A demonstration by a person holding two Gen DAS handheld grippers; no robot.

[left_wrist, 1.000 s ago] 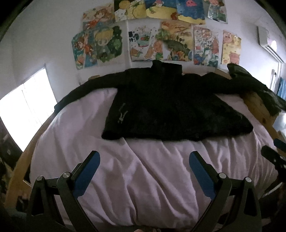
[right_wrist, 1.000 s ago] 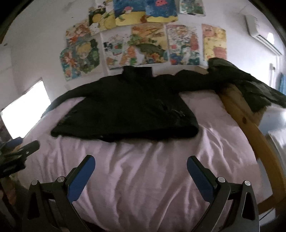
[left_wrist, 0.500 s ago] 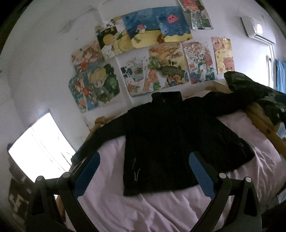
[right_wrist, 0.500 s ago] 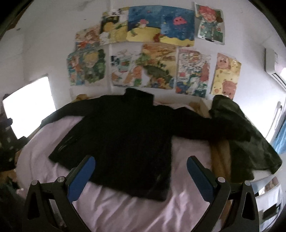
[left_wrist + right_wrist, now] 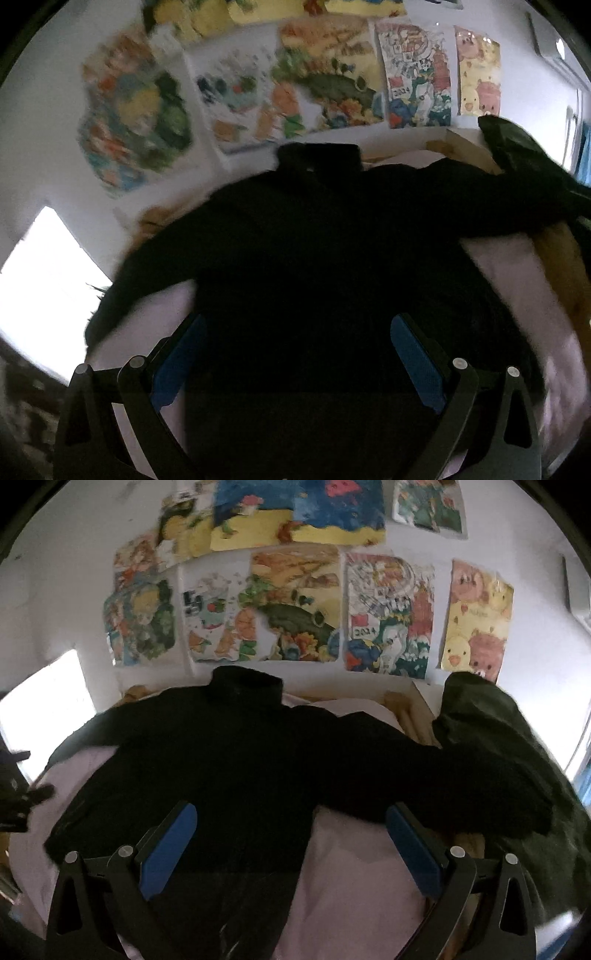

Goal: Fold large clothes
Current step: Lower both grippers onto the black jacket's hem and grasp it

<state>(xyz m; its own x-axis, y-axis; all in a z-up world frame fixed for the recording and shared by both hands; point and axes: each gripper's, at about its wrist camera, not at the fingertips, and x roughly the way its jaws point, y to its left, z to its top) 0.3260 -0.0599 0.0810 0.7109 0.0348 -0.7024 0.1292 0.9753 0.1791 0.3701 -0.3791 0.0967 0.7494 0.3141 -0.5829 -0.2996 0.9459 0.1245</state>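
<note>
A black high-neck sweater [image 5: 317,258] lies flat on the pale pink bed sheet [image 5: 517,280], collar toward the wall, both sleeves spread sideways. My left gripper [image 5: 295,354] is open and empty, hovering over the sweater's lower body. In the right wrist view the sweater [image 5: 229,760] fills the middle, its right sleeve [image 5: 436,775] reaching over the bed's wooden edge. My right gripper [image 5: 291,838] is open and empty, above the sweater's right side and armpit. The left gripper shows at the left edge of the right wrist view [image 5: 22,794].
A dark green garment [image 5: 517,746] is heaped on the wooden bed rail [image 5: 565,258] at the right. Colourful posters [image 5: 295,602] cover the wall behind the bed. A bright window [image 5: 40,280] is at the left.
Both grippers have moved forward and closer over the sweater, from the foot of the bed to above its body. Both stay open. The sweater has not moved.
</note>
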